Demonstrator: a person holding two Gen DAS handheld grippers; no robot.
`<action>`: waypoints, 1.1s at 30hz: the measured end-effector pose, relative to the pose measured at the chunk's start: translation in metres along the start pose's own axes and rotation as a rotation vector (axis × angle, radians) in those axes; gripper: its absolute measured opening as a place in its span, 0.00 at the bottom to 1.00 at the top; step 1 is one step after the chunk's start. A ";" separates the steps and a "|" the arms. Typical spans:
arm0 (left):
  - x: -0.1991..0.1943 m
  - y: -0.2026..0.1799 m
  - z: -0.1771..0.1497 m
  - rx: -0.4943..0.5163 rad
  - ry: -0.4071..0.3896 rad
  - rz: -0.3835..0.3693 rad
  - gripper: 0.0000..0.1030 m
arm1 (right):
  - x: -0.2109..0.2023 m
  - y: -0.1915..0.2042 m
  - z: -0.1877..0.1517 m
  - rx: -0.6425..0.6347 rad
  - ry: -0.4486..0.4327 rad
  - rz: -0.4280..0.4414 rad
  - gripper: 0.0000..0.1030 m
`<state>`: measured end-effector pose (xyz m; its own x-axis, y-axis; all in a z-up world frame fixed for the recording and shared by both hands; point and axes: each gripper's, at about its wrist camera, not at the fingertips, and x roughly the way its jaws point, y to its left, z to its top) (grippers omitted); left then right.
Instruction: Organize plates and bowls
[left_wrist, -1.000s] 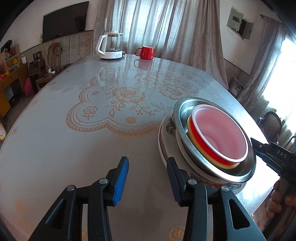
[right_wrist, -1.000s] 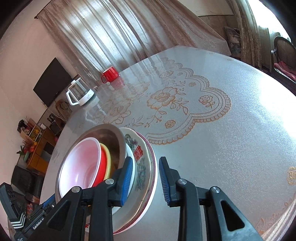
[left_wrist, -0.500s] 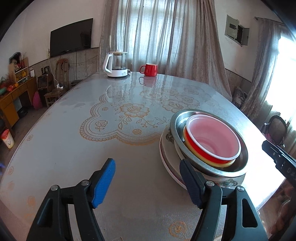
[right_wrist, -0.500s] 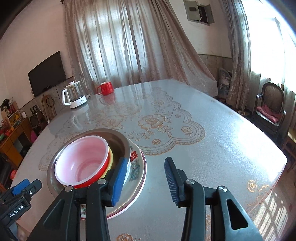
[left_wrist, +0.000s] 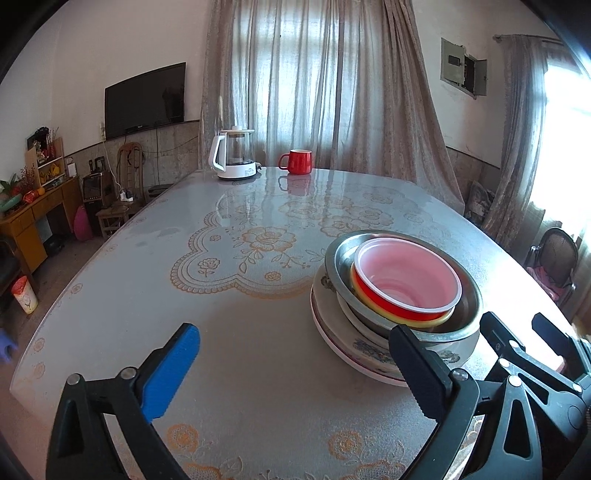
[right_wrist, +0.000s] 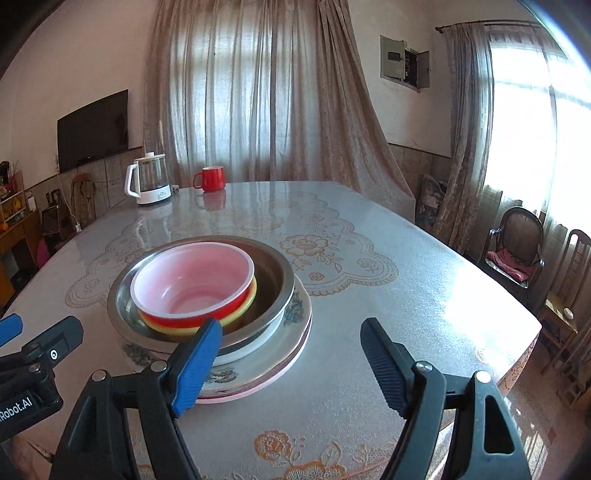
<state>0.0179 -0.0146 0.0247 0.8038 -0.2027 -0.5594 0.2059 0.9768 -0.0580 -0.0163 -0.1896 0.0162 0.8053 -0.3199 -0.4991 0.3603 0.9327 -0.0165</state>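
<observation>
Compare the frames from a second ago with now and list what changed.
Both grippers have backed away from the stack of plates and bowls. The left gripper and right gripper have just been opening, with nothing between their jaws. The stack, kettle and red mug stayed put.

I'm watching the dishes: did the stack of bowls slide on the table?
No. The stack of bowls sits by the same lace edge of the table.

The table (left_wrist: 258, 369) lies bare to the left of the stack (left_wrist: 388, 314); only a kettle (left_wrist: 234, 155) and mug (left_wrist: 297, 161) stand at its far edge.
</observation>
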 end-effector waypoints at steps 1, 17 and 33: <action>-0.002 -0.001 -0.001 0.002 -0.007 -0.003 1.00 | -0.001 0.000 0.000 0.002 0.001 0.004 0.77; -0.004 0.003 -0.003 -0.050 -0.030 0.035 1.00 | 0.003 0.001 -0.003 0.019 0.015 0.028 0.76; 0.002 -0.001 -0.006 -0.025 -0.015 0.054 1.00 | 0.005 0.000 -0.004 0.026 0.019 0.039 0.76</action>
<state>0.0158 -0.0152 0.0188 0.8216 -0.1502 -0.5499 0.1479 0.9878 -0.0488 -0.0147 -0.1905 0.0101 0.8101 -0.2799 -0.5152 0.3410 0.9397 0.0256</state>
